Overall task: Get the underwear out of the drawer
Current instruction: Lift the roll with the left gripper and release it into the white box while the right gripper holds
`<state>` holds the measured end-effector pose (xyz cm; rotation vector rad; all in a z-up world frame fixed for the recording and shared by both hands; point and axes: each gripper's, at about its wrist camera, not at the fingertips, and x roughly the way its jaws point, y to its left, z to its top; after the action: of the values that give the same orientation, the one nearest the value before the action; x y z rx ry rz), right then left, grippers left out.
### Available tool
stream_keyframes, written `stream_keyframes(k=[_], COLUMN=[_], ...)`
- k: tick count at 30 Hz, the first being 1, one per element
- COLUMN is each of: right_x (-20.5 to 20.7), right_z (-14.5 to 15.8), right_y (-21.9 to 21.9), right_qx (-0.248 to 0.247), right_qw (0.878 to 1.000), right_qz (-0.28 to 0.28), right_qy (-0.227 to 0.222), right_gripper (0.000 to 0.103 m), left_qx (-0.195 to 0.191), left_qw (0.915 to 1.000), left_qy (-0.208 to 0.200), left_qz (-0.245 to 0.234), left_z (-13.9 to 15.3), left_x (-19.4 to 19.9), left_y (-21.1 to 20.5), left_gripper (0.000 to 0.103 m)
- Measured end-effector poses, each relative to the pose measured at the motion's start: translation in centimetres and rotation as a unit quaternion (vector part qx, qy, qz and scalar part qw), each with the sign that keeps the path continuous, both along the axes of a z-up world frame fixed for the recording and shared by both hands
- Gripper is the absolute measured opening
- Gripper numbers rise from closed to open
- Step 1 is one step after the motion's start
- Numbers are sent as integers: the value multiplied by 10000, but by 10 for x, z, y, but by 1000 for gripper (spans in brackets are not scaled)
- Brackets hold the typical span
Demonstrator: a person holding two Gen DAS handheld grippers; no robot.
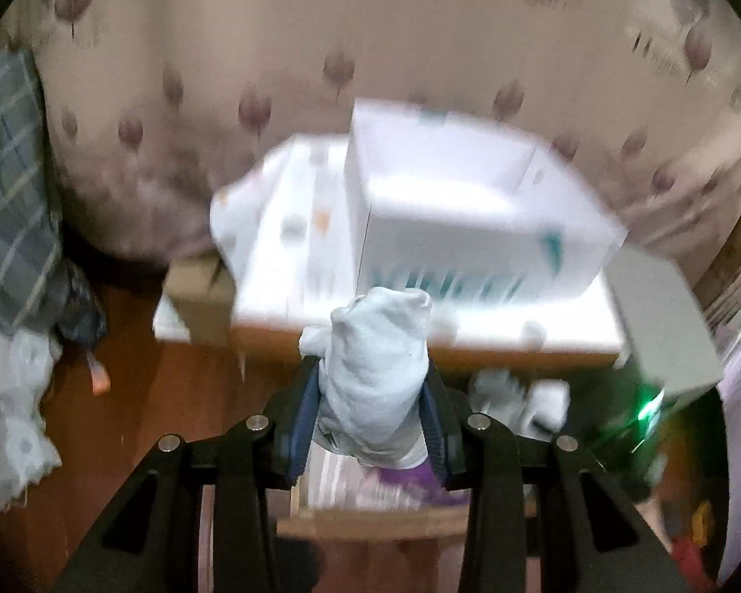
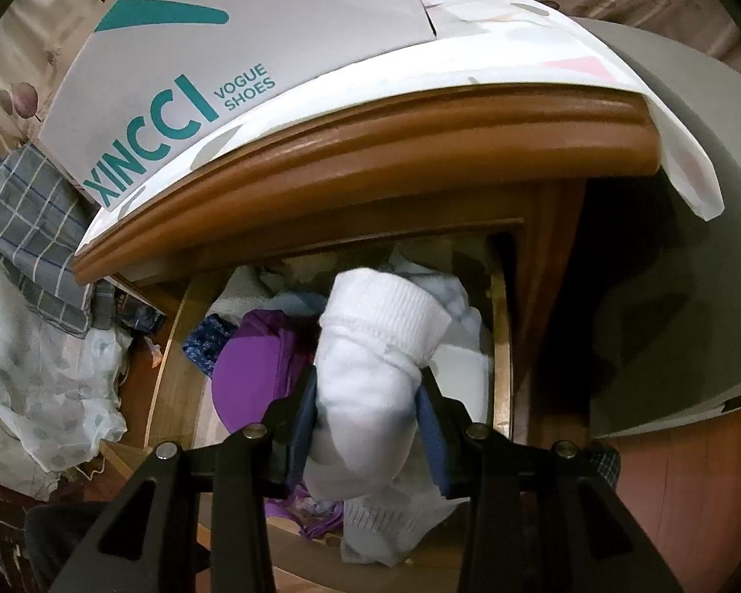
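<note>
My left gripper (image 1: 373, 385): my two fingers are squeezed tight on a pale blue bundle (image 1: 375, 375) of soft cloth; it sticks up between the blue pads (image 1: 305, 425); it is lifted up above the drawer; this picture is blurry

My right gripper (image 2: 368, 402): my two fingers are squeezed tight on a white bundle (image 2: 375, 360) with a ribbed cuff on top; it bulges out over the blue pads (image 2: 430, 425); it sits just over the open drawer

Drawer (image 2: 173, 346): it is pulled open right under both my grippers; it has light wood sides; it is stuffed with soft clothes

In the drawer: a purple piece (image 2: 252, 360) lies on the left, just beside the white bundle; a dark blue dotted piece (image 2: 205, 341) is behind the purple one; more pale clothes (image 2: 459, 301) lie at the back and right; I cannot tell which pieces are underwear

Cabinet top (image 2: 370, 148): a brown wood edge runs over the drawer; a white dotted cloth (image 2: 543, 49) covers it

Shoe box (image 2: 232, 49): a white box stands on the cloth; green letters say XINCCI VOGUE SHOES

Left side: a grey checked cloth (image 2: 34, 227) hangs there; a thin white dotted cloth (image 2: 49, 385) lies under it

Far back: a beige curtain (image 1: 370, 24) with purple leaf shapes
</note>
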<state>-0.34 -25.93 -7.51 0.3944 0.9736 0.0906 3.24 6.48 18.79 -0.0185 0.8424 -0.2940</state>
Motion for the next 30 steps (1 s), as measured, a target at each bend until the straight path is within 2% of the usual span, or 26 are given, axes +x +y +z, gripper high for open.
stream_keyframes(k=[6,10,15,20,22,30], right_x=[0,0,-3,-3,-3,-2], right_z=[-1,0,2,3,3,2], right_y=[1,0,3,5,5,-2], right_qx=[-29,-15,-140,-165,-144,-80], right_qw=[10000,10000,9999,9998,9998,9999], right_qz=[22,2,16,87,91,66], right_qy=[-1,-4,-69,-104,-97,-59], right_gripper=[39,39,39,39,39,39], left_qx=[-112,-116,-91,211,163,538], left_qw=[9977,9979,9988,9991,9994,9984], left_qy=[-673,-630,-488,-375,-293,-56], left_qz=[-30,-29,14,-55,-29,-151], left_z=[73,82,64,31,16,-22], left_x=[38,80,122,151,160,165], left_y=[-22,-47,-71,-96,-99,-102], left_gripper=[35,35,35,35,35,35])
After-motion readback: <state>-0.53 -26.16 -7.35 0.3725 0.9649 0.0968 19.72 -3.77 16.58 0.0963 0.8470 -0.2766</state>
